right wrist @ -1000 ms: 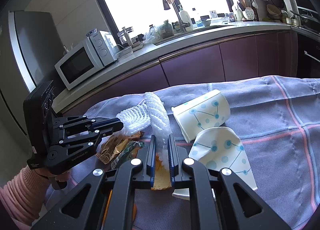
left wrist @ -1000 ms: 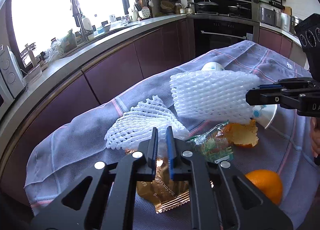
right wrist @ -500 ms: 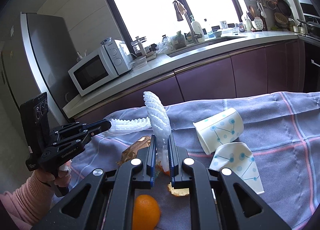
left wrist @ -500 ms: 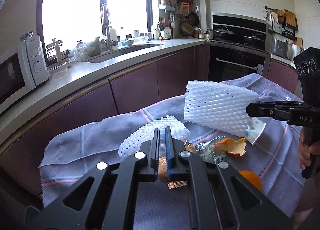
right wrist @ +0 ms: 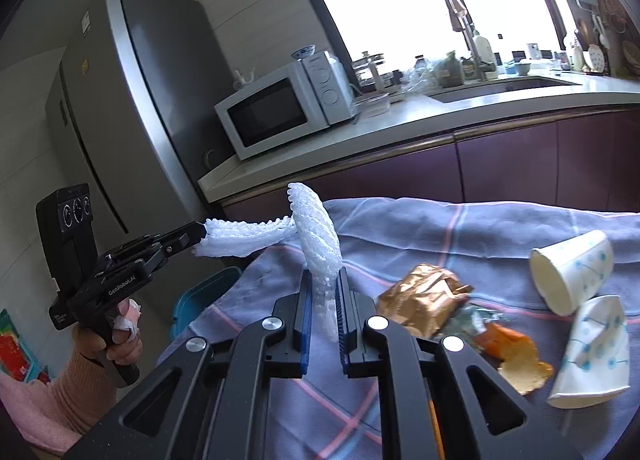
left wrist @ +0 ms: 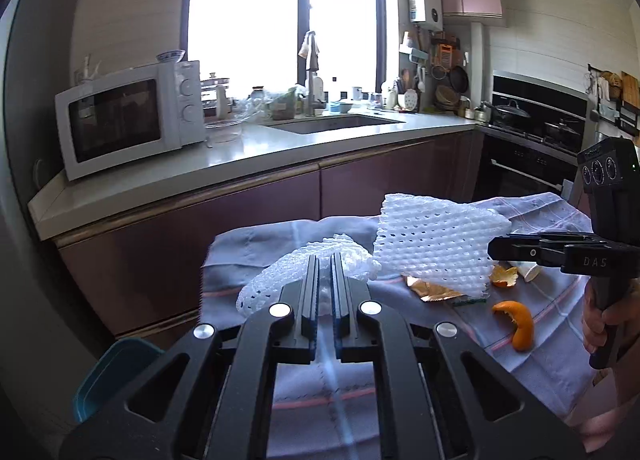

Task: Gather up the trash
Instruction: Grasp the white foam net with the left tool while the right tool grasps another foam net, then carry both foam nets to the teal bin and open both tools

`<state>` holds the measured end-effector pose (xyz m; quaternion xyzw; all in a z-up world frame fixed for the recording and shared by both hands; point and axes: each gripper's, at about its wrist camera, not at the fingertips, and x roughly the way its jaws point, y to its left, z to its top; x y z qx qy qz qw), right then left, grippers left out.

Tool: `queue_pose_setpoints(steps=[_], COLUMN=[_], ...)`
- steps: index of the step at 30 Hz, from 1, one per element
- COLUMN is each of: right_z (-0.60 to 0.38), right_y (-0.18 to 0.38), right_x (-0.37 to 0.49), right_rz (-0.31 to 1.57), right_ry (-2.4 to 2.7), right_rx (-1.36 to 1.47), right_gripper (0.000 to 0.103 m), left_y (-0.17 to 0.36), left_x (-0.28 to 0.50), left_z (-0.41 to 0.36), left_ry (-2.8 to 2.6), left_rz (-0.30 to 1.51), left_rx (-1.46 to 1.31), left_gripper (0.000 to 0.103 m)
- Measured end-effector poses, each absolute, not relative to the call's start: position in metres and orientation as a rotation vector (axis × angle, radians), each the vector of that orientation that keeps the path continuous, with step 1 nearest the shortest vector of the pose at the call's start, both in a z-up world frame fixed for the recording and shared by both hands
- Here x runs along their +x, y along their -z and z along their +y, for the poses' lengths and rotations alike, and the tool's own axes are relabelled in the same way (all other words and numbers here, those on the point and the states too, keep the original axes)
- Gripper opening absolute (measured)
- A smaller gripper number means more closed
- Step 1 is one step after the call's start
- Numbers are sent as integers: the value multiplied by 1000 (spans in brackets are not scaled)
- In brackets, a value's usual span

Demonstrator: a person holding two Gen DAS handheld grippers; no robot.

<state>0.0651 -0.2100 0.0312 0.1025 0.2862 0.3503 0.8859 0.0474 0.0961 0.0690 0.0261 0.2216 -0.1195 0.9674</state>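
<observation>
A: Item one, held goods?

B: Left claw (right wrist: 196, 238) clamped on a crumpled white foam fruit net (right wrist: 244, 236); right claw (right wrist: 322, 292) clamped on a flat white foam mesh sleeve (left wrist: 436, 246). Both have come up off the grey checked cloth (left wrist: 320, 380) in the last second and swung left, toward the blue plastic bin (left wrist: 106, 376) beside the cloth's left edge.

A: Meaning?

B: Likely two pieces about to be dropped in.

A: Left on the cloth?

B: Gold foil wrapper (right wrist: 420, 296), orange peel (left wrist: 518, 324), two spotted paper cups (right wrist: 572, 272), right of the bin.

A: Room?

B: Kitchen: white microwave (left wrist: 128, 119) on pale counter (left wrist: 224, 163), sink, window, steel fridge (right wrist: 132, 107).
</observation>
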Motion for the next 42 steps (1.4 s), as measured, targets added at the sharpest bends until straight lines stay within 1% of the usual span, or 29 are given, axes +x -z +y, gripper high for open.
queue_pose_setpoints(steps=[10, 17, 26, 38, 42], right_z=[-89, -15, 49, 101, 110], right_y=[-33, -30, -9, 29, 41], right_x=[66, 68, 86, 105, 110], right_rz=[658, 700, 784, 911, 948], right_ry=[-956, -1056, -1077, -1038, -1018], right_rx=[84, 5, -41, -106, -112], right_gripper=[10, 10, 10, 10, 12], left_y=[-48, -24, 14, 55, 70], left_x=[-12, -33, -22, 26, 42], left_z=[224, 280, 313, 316, 317], left_ry=[1, -96, -156, -170, -164], left_rz=[489, 523, 595, 684, 717], left_rx=[-87, -140, -199, -230, -247], left_gripper=[6, 6, 6, 6, 6])
